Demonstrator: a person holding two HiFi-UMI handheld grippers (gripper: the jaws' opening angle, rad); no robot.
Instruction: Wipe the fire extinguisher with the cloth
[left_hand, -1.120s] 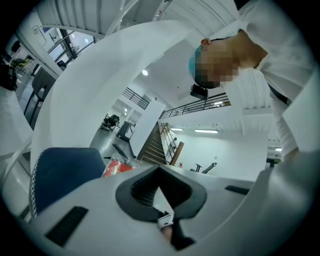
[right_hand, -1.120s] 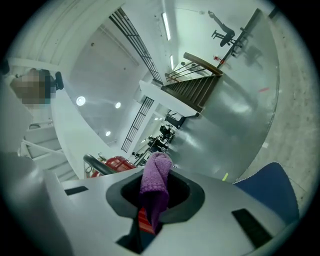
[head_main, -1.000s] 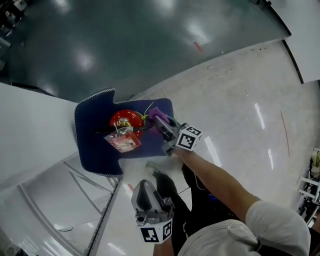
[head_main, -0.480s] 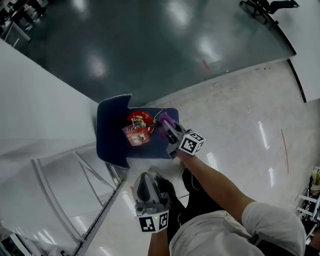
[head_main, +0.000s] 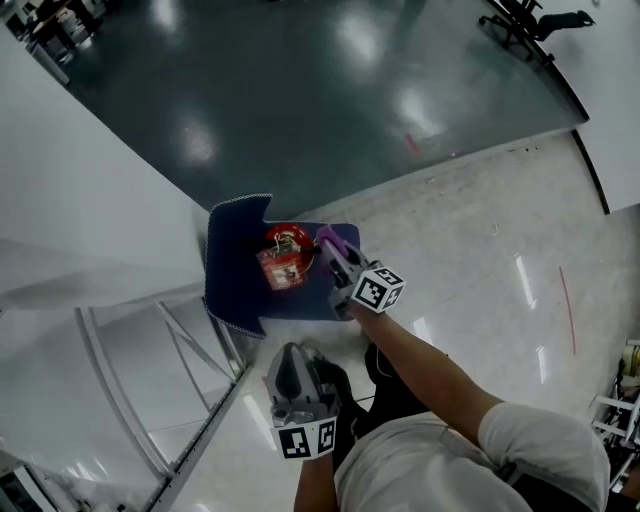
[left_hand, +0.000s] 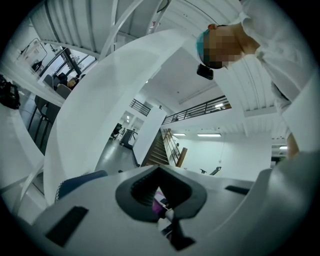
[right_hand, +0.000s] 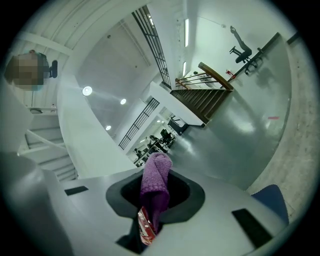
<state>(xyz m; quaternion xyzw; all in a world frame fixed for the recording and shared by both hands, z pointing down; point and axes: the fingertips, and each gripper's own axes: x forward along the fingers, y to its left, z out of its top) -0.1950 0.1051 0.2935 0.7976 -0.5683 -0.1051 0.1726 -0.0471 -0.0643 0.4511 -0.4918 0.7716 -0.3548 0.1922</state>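
A red fire extinguisher (head_main: 283, 256), seen from above, stands on a dark blue mat (head_main: 232, 290) with a white stitched edge. My right gripper (head_main: 331, 247) is shut on a purple cloth (head_main: 333, 237) at the extinguisher's right side. In the right gripper view the cloth (right_hand: 155, 180) hangs between the jaws of that gripper (right_hand: 155, 192), with a strip of the red label (right_hand: 145, 227) below it. My left gripper (head_main: 290, 372) is held low near the person's body, well short of the mat. Its jaws (left_hand: 160, 192) are shut with nothing in them.
A white slanted wall (head_main: 90, 200) and a metal frame (head_main: 190, 350) run along the left of the mat. Dark glossy floor (head_main: 330, 90) lies beyond it, pale speckled floor (head_main: 480, 230) to the right. An office chair (head_main: 530, 20) stands far off.
The head view has swung, so the mat and extinguisher sit higher and further right in it. The right gripper stays at the extinguisher's right side with the cloth. The left gripper has barely moved.
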